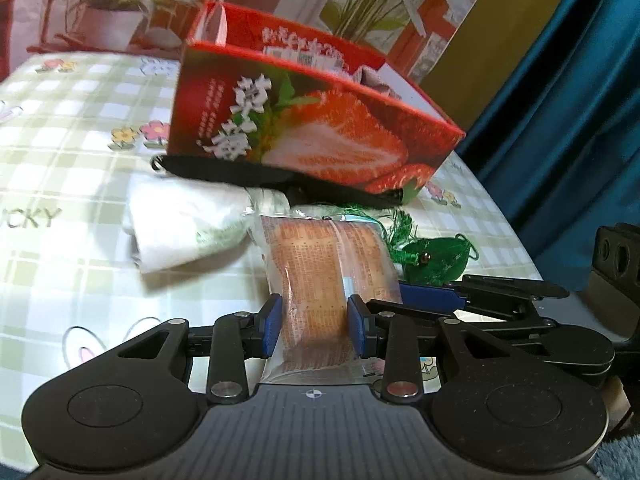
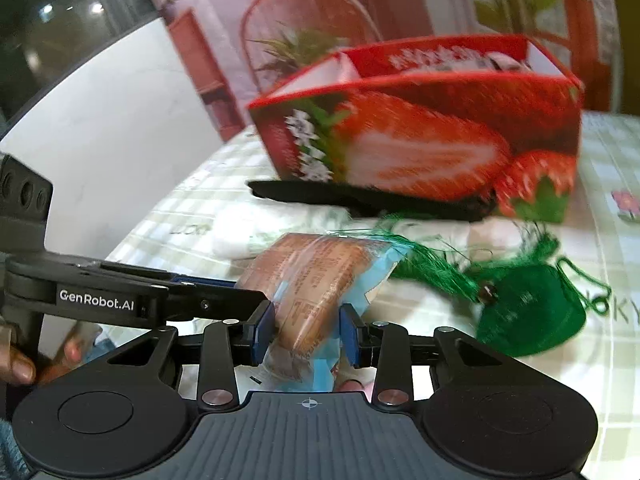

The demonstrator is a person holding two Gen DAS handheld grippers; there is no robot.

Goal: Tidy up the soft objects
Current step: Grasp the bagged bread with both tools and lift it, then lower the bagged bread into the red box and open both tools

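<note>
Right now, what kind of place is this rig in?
Likely a home, at a table. A checked tablecloth with flower and bunny prints covers it, a printed plant backdrop hangs behind, and a teal curtain is at the side.

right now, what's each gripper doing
left gripper: shut on the wrapped bread
right gripper: shut on the same wrapped bread

Left tool (image 1: 314,326) and right tool (image 2: 307,338), side by side, blue pads clamped, angled downward
</note>
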